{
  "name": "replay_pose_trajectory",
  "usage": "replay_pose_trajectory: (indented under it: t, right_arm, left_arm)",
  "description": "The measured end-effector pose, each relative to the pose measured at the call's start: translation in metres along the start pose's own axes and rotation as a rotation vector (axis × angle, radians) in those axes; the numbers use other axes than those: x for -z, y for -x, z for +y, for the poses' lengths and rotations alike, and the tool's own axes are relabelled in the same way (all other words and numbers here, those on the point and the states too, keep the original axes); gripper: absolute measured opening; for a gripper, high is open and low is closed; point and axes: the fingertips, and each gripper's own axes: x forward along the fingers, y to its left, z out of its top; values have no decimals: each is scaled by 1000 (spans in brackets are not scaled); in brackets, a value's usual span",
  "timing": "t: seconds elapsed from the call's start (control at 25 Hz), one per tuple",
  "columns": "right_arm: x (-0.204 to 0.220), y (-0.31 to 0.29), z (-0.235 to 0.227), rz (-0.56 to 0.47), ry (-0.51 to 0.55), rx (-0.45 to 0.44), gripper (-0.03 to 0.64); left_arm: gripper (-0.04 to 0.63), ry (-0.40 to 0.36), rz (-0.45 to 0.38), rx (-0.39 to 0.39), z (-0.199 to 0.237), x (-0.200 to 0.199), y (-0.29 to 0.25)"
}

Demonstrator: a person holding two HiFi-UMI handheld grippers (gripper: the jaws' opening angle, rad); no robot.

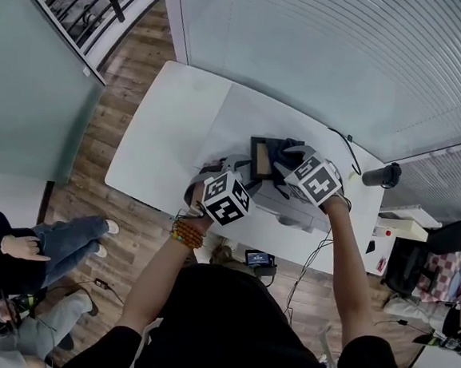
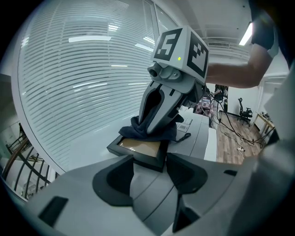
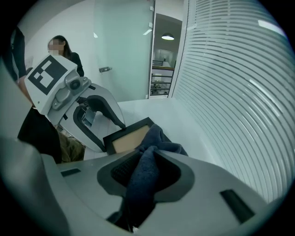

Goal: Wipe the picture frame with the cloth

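Mid-wipe — both jaws loaded
left gripper [image 2: 150, 168] clamps picture frame [image 2: 138, 148] corner, right gripper [image 3: 145, 173] pinches cloth [image 3: 159, 143]; drag flat, lightly, frame steady

Soft, fuzzy dark-blue fabric on the cloth [image 3: 143, 184], rough like terry. Matt black moulding round the picture frame [image 3: 129, 139], with a flat tan panel inside, like card or thin board. Smooth grey plastic, dull in finish, on the left gripper [image 2: 150, 159] and right gripper [image 3: 148, 154]; darker pads [image 3: 122, 172] with a fine gridded grain. Smooth white top with a faint sheen on the table [image 1: 171, 126]. Brown wood planks on the floor [image 1: 117, 105]. Pale ribbed slats across the blinds [image 1: 346, 53].
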Motion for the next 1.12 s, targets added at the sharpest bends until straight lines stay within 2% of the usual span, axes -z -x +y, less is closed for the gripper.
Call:
replay_pose_trajectory:
  t: [0.48,0.56,0.64,0.76,0.84,0.92,1.0,1.12]
  right_arm:
    - [-32,-17,30,5,66,-61,78]
    - [-35,-18,30,-25,52,-81,78]
    - [-36,-14,29,-116,-32,-142,75]
    - [-42,4,29,-313,-240,-287,74]
    - [-45,22,23,-421,-317,-317,74]
    - [-42,44,11,-484,-331,-272,74]
    - [-34,66,-5,-491,-300,-184,74]
    - [-11,80,-24,-388,-192,-53,75]
  left_arm:
    - [229,-2,1,4,0,1,1]
    - [229,-2,0,3,1,2,2]
    - [229,-1,-4,2,0,2,2]
    - [229,1,-5,4,-1,2,1]
    - [229,3,-2,6,0,2,1]
    - [229,2,-1,7,-1,1,1]
    - [229,2,0,6,-1,1,1]
    - [229,3,1,6,0,1,1]
